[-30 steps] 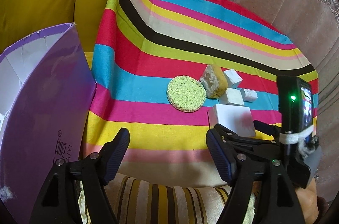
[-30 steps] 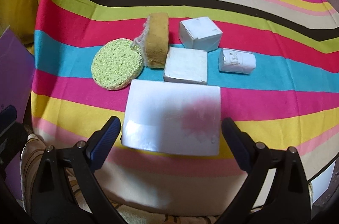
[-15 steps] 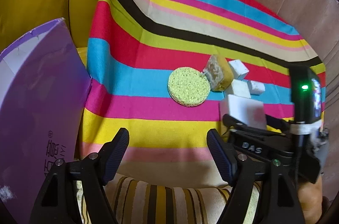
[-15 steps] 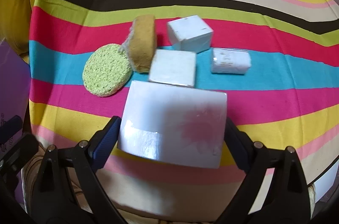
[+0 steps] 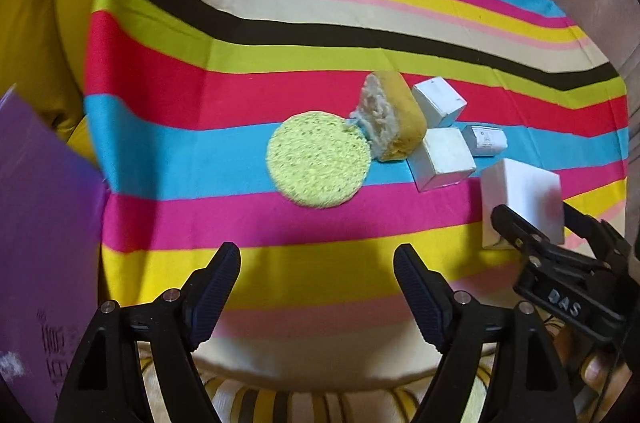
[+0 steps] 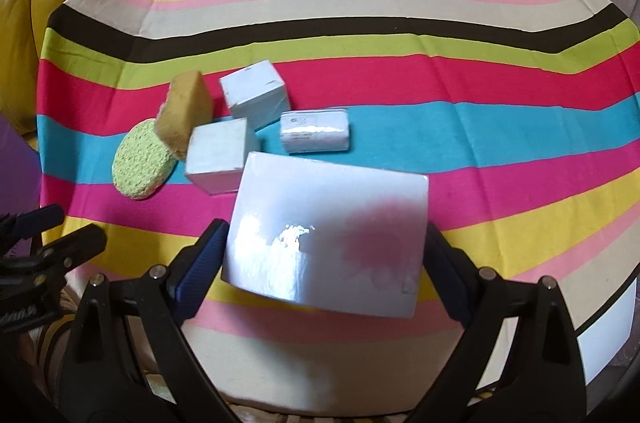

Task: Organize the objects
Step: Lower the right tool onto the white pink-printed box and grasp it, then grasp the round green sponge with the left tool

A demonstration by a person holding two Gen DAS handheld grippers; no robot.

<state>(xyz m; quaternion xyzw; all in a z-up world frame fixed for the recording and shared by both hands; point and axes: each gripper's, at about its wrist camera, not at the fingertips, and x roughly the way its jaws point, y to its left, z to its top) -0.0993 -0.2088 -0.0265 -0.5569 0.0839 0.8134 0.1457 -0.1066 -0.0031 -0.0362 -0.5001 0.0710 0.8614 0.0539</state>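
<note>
Your right gripper [image 6: 326,247] clamps the white box [image 6: 328,235] by its side walls, at 6 o'clock on the cloth [image 6: 480,143]; it looks light and glossy, so keep hold there. Left gripper [image 5: 318,287] gapes empty.

Right gripper [image 6: 324,263] is closing in on the large white box [image 6: 328,235], blue pads now touching both its sides where a gap showed before; box is tilting, its right edge dropping. Left gripper [image 5: 318,283] is swinging rightward and nearer the striped cloth [image 5: 240,215]. The purple box [image 5: 44,243] is sliding toward the left frame edge, the green round sponge [image 5: 318,165] growing larger.
</note>
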